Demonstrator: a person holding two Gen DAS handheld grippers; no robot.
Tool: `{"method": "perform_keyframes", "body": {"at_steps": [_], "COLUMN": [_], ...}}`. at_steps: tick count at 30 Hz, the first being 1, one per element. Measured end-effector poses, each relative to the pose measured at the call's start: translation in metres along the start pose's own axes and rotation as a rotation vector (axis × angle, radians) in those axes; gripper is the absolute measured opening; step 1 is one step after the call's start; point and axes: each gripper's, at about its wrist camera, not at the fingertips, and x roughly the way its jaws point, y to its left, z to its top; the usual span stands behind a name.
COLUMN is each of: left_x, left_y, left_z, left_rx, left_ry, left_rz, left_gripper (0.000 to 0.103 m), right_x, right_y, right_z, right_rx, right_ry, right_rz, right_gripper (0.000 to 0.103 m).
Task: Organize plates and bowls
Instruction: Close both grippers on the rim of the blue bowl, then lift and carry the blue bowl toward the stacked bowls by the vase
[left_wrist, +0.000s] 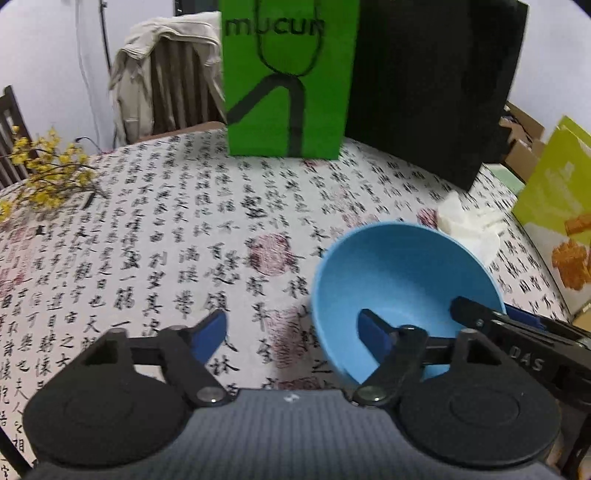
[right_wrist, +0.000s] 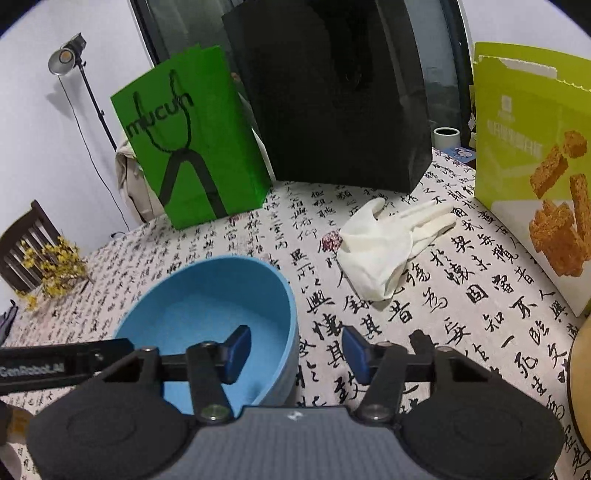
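Observation:
A blue bowl (left_wrist: 399, 280) stands on the table with the calligraphy-print cloth (left_wrist: 184, 240); it also shows in the right wrist view (right_wrist: 207, 306). My left gripper (left_wrist: 293, 334) is open, with its right finger inside the bowl and its left finger over the cloth. My right gripper (right_wrist: 297, 350) is open and straddles the bowl's right rim, left finger inside, right finger outside. The right gripper's fingers (left_wrist: 480, 314) reach over the bowl's right rim in the left wrist view. A tan rim, perhaps a plate (right_wrist: 578, 376), shows at the right edge.
A green paper bag (left_wrist: 288, 77) and a black bag (left_wrist: 432, 85) stand at the back of the table. A white glove (right_wrist: 388, 243) lies behind the bowl. A yellow-green snack box (right_wrist: 532, 158) stands at right. Yellow flowers (left_wrist: 48, 173) lie at left. A chair with a coat (left_wrist: 166, 74) stands beyond.

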Motion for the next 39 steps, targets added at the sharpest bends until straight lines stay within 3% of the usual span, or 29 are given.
{"method": "perform_keyframes", "body": {"at_steps": [5, 7, 13, 39], "left_x": [0.006, 0.009, 0.009, -0.009], "left_y": [-0.007, -0.008, -0.011, -0.015], "left_z": [-0.003, -0.004, -0.007, -0.013], "left_rx": [0.027, 0.037, 0.059, 0.074], "left_ry": [0.021, 0.033, 0.035, 0.006], "left_rz": [-0.031, -0.047, -0.065, -0.046], "left_gripper": [0.051, 0.037, 0.018, 0.017], "right_x": [0.001, 0.003, 0.004, -0.008], "right_y": [0.003, 0.003, 0.003, 0.005], "right_z": [-0.003, -0.004, -0.006, -0.008], "right_rx": [-0.011, -0.007, 0.005, 0.001], "right_ry": [0.006, 0.013, 0.026, -0.011], "right_rz": [-0.010, -0.003, 0.019, 0.028], "right_gripper": [0.042, 0.033, 0.016, 0.014]}}
